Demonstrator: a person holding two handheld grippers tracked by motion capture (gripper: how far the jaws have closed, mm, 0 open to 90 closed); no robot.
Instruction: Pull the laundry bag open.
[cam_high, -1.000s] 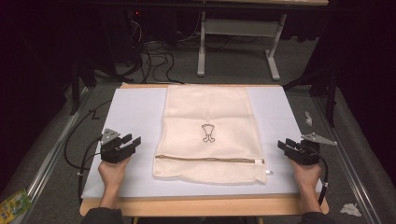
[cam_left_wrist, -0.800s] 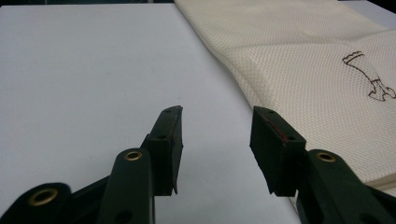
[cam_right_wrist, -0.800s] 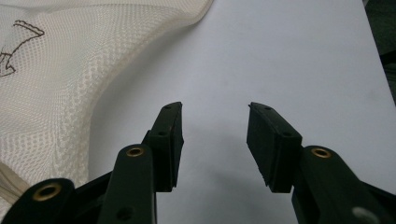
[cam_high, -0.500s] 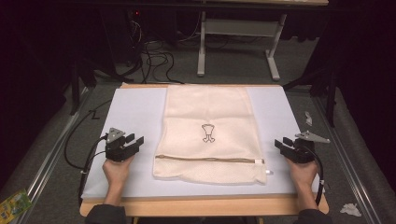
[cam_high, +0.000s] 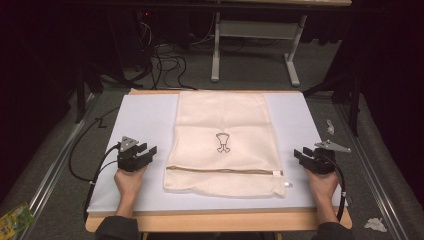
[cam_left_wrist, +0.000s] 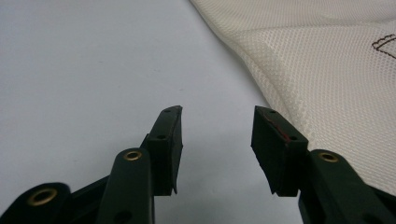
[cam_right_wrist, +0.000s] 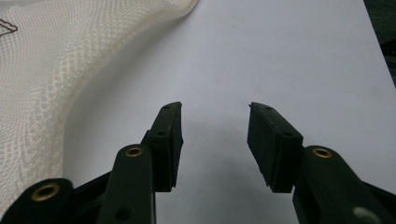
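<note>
A cream mesh bag (cam_high: 223, 125) with a small dark logo (cam_high: 223, 142) and a zipper (cam_high: 225, 170) near its front edge lies flat on the pale board (cam_high: 145, 120). My left gripper (cam_high: 147, 151) rests on the board just left of the bag's front corner, open and holding nothing. In the left gripper view its jaws (cam_left_wrist: 217, 116) stand apart over bare board, with the bag (cam_left_wrist: 327, 70) at the upper right. My right gripper (cam_high: 298, 154) sits to the right of the bag, open and holding nothing. The right gripper view has the open gripper (cam_right_wrist: 215, 112) over bare board, beside the bag (cam_right_wrist: 46, 70).
The board lies on a wooden table (cam_high: 215, 220). Behind it, cables (cam_high: 165, 55) and a metal desk frame (cam_high: 255, 30) stand on the floor. A green packet (cam_high: 15, 217) lies at the bottom left, and crumpled white scraps (cam_high: 374, 224) at the right.
</note>
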